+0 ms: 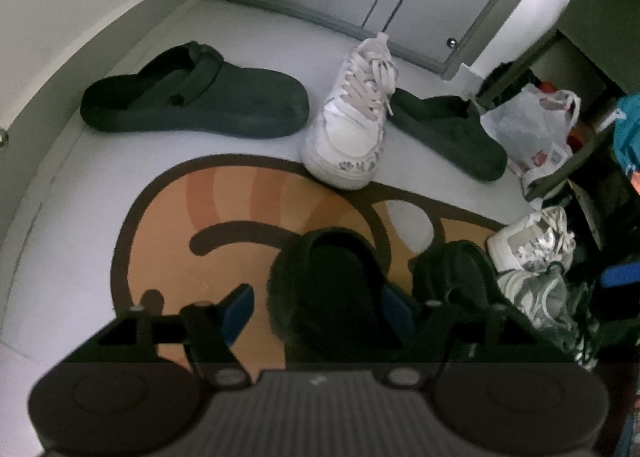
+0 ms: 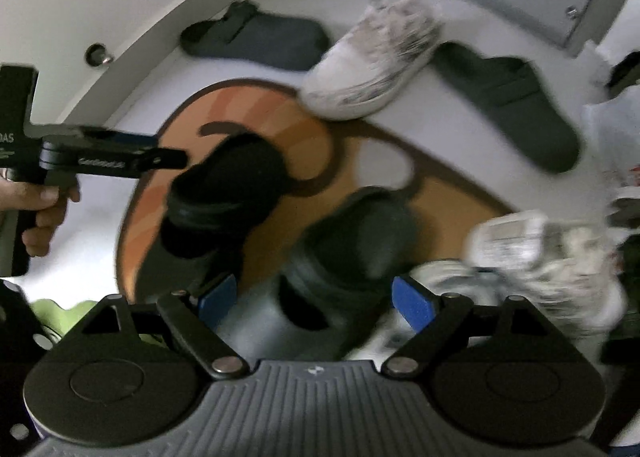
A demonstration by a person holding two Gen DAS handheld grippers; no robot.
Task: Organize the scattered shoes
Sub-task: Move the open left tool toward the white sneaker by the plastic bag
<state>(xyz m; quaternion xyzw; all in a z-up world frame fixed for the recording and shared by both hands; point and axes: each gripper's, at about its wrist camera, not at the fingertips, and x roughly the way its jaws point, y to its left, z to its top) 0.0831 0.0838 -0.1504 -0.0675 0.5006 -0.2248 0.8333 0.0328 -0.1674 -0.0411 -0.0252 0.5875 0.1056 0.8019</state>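
Hovering both grippers over the round orange floor mat [image 1: 168, 257], jaws wide apart on each, nothing clamped. My left gripper [image 1: 320, 309] straddles a fuzzy black slipper [image 1: 328, 289] sitting on the mat; my right gripper [image 2: 316, 297] frames its mate, a second black slipper [image 2: 352, 245], just to the right of it. In the right view I can see my own left hand [image 2: 40, 205] gripping the handle.

Shoes lie all over. Far left by the wall, a dark grey foam clog [image 1: 192, 97] on its side. A white lace-up sneaker [image 1: 352, 117] stands at the mat's far edge, toe just overlapping it, and the other dark grey clog [image 1: 452, 133] touches it on the right. Near right, a heap of grey-and-white trainers [image 1: 536, 257] beside a white plastic bag [image 1: 528, 125].

These slippers look soft and light, I reckon, plush enough to squash and sag. Best hold is probably the firmer sole edge or the upper's rim, not the fluff. The clogs should be springy and grippy; the sneaker stiffer, taken at the heel collar.
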